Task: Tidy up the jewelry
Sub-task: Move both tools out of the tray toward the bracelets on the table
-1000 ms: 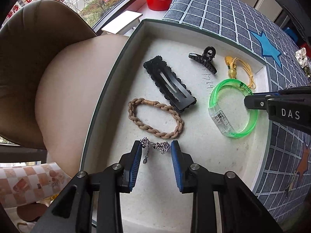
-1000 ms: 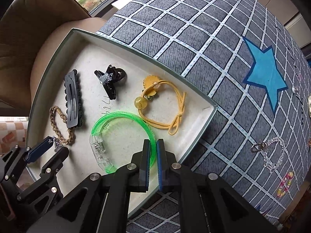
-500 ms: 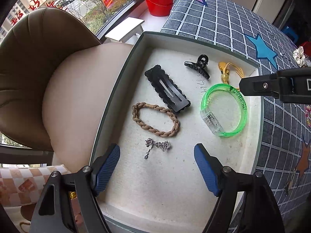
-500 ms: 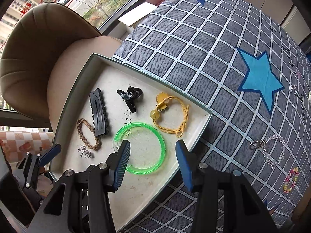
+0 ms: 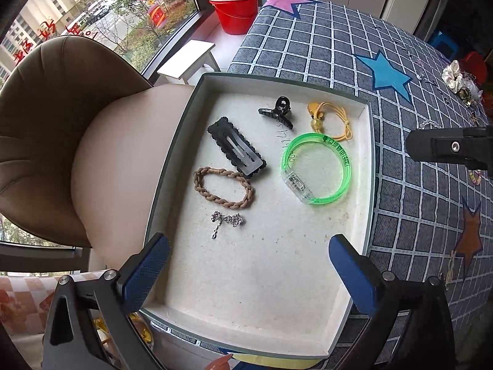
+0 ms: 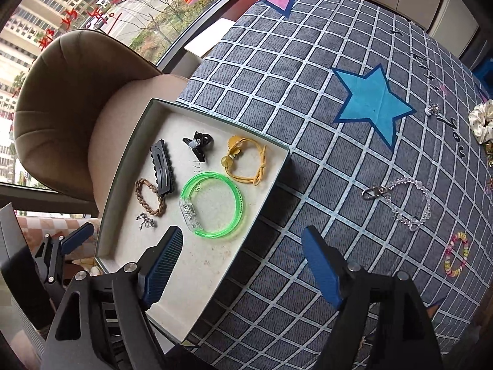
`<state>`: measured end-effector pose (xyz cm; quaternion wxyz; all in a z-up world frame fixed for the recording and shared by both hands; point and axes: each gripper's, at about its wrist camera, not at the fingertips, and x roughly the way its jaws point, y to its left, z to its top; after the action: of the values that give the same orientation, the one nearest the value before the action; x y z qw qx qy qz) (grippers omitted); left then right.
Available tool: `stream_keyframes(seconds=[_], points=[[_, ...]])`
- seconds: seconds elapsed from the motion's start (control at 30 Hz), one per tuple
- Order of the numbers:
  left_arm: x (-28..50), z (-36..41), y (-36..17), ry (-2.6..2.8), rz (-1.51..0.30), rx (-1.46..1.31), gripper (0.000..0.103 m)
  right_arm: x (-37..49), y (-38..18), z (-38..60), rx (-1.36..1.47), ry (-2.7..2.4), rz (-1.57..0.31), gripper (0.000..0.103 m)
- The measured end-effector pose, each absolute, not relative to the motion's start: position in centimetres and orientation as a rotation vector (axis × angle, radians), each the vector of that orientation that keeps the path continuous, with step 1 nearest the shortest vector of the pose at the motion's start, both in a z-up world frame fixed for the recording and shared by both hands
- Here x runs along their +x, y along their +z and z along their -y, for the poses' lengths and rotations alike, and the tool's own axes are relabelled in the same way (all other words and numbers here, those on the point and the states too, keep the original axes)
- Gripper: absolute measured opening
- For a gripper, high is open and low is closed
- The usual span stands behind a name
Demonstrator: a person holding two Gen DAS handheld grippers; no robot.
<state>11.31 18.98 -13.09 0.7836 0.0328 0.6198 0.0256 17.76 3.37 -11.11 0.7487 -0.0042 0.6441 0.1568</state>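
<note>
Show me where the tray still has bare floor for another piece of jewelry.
The near half of the tray is bare, from the silver chain and green bangle to the near rim. The far half is crowded: black barrette, braided band, claw clip and yellow hair tie.

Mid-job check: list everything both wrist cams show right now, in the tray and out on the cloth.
tray: 1, white inside, table edge by chair
silver chain: 1, in tray, near end
braided band: 1, tan, in tray
snap clip: 1, black, in tray
claw clip: 1, black, tray's far end
hair tie: 1, yellow, tray's far corner
bangle: 1, green, in tray
clear chain: 1, on cloth
bead bracelet: 1, multicolour, on cloth
scrunchie: 1, cream, on cloth
tablecloth: 1, grey grid, stars
chair: 1, brown
bucket: 1, red, by window
left gripper: open
right gripper: open
</note>
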Motion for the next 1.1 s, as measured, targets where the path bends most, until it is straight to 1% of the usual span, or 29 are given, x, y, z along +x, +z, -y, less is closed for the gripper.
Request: stream_keyframes(seconds=[0.37, 0.57, 0.8, 1.1], points=[[11.5, -12.9, -11.3, -0.058, -1.319, 0.19, 0.103, 16.0, -9.3, 5.5, 0.135, 0.21, -1.344, 0.086], [11.8, -9.4, -10.8, -0.135, -1.311, 0.22, 0.103, 13.3, -9.0, 12.0, 0.203, 0.083, -1.344, 0.086], [11.2, -5.0, -11.5, -0.26, -1.344, 0.274, 0.103, 9.1, -10.6, 18.4, 0.248, -0.054, -1.408, 0.086], [11.3, -1.8, -13.0, -0.296, -1.382, 0.305, 0.103, 5.0, -13.2, 21.3, 0.299, -0.12, -1.472, 0.086]])
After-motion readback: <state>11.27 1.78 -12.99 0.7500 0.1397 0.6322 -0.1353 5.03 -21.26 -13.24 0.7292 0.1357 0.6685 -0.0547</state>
